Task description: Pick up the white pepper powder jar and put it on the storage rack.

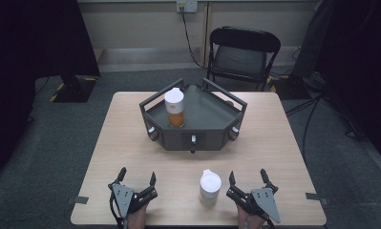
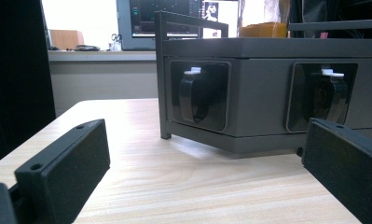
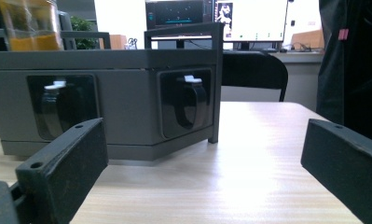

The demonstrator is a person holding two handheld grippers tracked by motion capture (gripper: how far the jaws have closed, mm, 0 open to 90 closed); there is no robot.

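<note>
Grippers, left (image 1: 136,177) and right (image 1: 248,176), rest low, jaws spread, flanking white cup (image 1: 210,187).

Far side: black folding chair (image 1: 243,55) standing behind the table | wall socket (image 1: 186,5) above it, black cable dropping down; monitors (image 3: 216,18) glowing on a far desk | dark curtain (image 1: 30,43) hanging far left
</note>
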